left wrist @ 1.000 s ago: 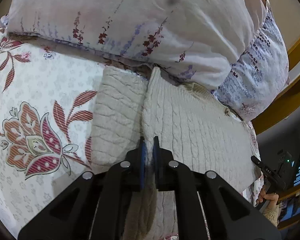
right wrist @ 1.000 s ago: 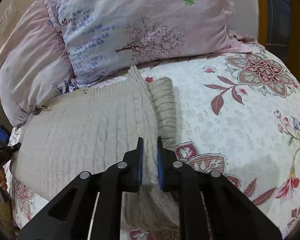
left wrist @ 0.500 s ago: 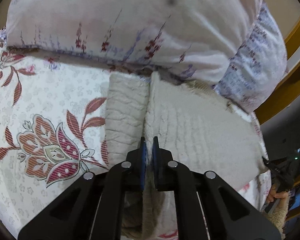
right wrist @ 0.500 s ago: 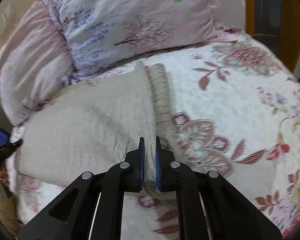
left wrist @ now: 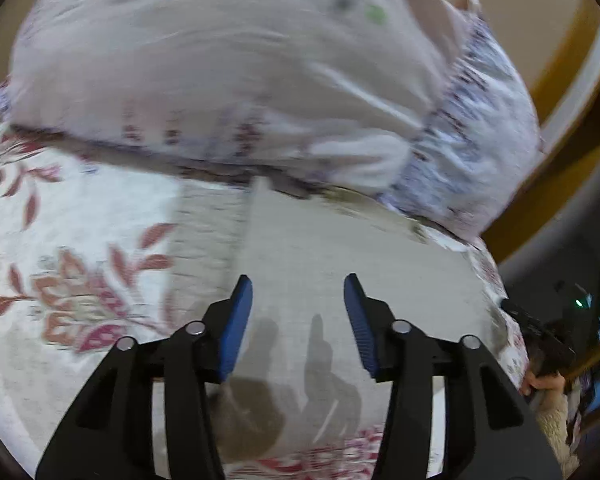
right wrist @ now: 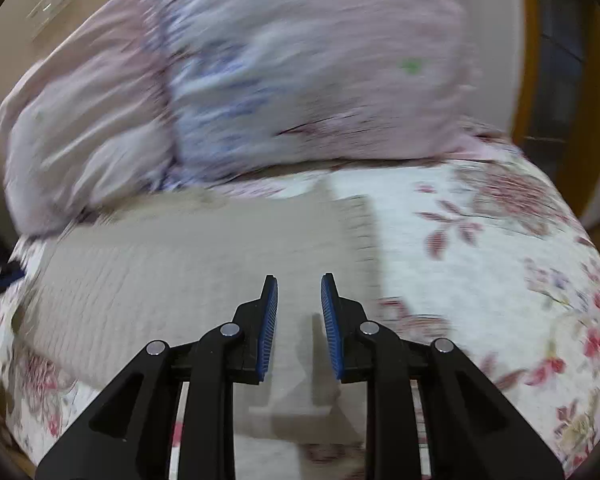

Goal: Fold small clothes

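Note:
A cream cable-knit sweater (left wrist: 340,264) lies flat on the floral bedspread (left wrist: 60,240), one side folded over the body with a ridge along the fold. My left gripper (left wrist: 298,292) is open and empty just above its near part. In the right wrist view the sweater (right wrist: 188,256) spreads to the left and centre. My right gripper (right wrist: 299,292) is open and empty above its near edge. Both views are motion-blurred.
Two large floral pillows (left wrist: 228,72) lean at the head of the bed, right behind the sweater; they also show in the right wrist view (right wrist: 284,80). The bedspread (right wrist: 500,260) extends right. A wooden frame (left wrist: 572,92) stands at the far right.
Both grippers were shut on the sweater's folded edge; they have now opened and let it go. The sweater lies flat and both cameras have lifted slightly.

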{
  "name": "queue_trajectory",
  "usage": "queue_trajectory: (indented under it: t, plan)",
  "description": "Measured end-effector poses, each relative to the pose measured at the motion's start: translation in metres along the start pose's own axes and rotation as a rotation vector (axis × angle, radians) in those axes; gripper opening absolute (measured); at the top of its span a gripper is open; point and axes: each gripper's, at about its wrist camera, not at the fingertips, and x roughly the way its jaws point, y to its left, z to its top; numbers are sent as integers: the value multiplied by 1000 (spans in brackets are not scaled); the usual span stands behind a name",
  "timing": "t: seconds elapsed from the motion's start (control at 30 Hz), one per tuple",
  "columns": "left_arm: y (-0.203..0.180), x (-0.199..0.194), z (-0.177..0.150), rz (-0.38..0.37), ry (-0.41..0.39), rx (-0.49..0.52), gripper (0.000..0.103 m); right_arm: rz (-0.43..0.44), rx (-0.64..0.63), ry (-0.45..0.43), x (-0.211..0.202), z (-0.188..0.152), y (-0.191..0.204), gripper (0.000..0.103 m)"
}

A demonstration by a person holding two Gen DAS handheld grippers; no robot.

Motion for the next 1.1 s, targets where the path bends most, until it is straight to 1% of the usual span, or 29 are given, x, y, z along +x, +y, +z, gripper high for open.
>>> queue_trajectory:
  t: [0.07, 0.1, 0.17, 0.2, 0.23, 0.27, 0.33, 0.37, 0.4, 0.43, 0.47, 0.53, 0.6, 0.67, 0.73, 0.83, 0.9, 0.93, 0.97, 1.0, 1.03, 1.1]
  plan:
    - [-12, 9, -4, -8, 28, 41, 52, -9, -48, 22, 10, -2, 13, 24]
    - [-17, 17, -8, 8, 51, 68, 52, -21, -61, 33, 14, -3, 16, 25]
    - [-16, 30, -16, 58, 103, 87, 52, -94, -64, 106, 36, -8, 11, 34]
    - [-14, 36, -20, 71, 122, 85, 50, -97, -45, 132, 43, -11, 4, 37]
    - [-12, 38, -23, 78, 119, 93, 46, -65, -10, 108, 42, -11, -4, 38]
    - [-14, 36, -25, 85, 107, 116, 46, -56, 11, 125, 42, -8, -6, 38]
    - [-15, 33, -24, 82, 105, 112, 48, -63, 33, 135, 38, -3, -4, 39]
    - [-14, 31, -23, 67, 100, 96, 52, -54, 33, 122, 35, -1, 0, 39]
    - [-10, 25, -20, 33, 85, 58, 53, -23, 23, 100, 30, 0, 7, 39]
    - [-5, 20, -17, 13, 69, 25, 57, -3, 11, 86, 28, 1, 16, 41]
    - [0, 15, -14, 2, 48, -8, 66, 21, -5, 70, 25, 1, 26, 42]
    - [16, 2, -6, 9, -10, -90, 72, 66, -41, 52, 25, 3, 46, 50]
    - [35, -7, 0, 17, -32, -176, 72, 98, -75, 55, 29, 5, 65, 50]
    - [54, -13, 3, 3, -40, -263, 72, 125, -107, 68, 37, 4, 85, 50]
    - [65, -13, 7, 1, -44, -316, 72, 148, -134, 79, 45, 4, 105, 50]
    - [78, -8, 7, -1, -35, -381, 73, 154, -165, 69, 52, 4, 130, 50]
    - [81, -1, 8, 0, -22, -408, 74, 148, -171, 55, 57, 6, 139, 51]
    - [83, 2, 7, 3, -18, -423, 74, 134, -176, 48, 60, 4, 144, 51]
    - [86, 4, 6, 4, -16, -440, 75, 118, -188, 63, 65, 2, 147, 52]
    - [88, 6, 5, -2, -16, -454, 75, 97, -206, 100, 74, -3, 152, 53]
    - [89, 6, 5, -7, -25, -456, 76, 69, -247, 73, 75, -9, 156, 53]
    - [87, 8, 6, -4, -28, -453, 76, 41, -276, 63, 73, -11, 160, 54]
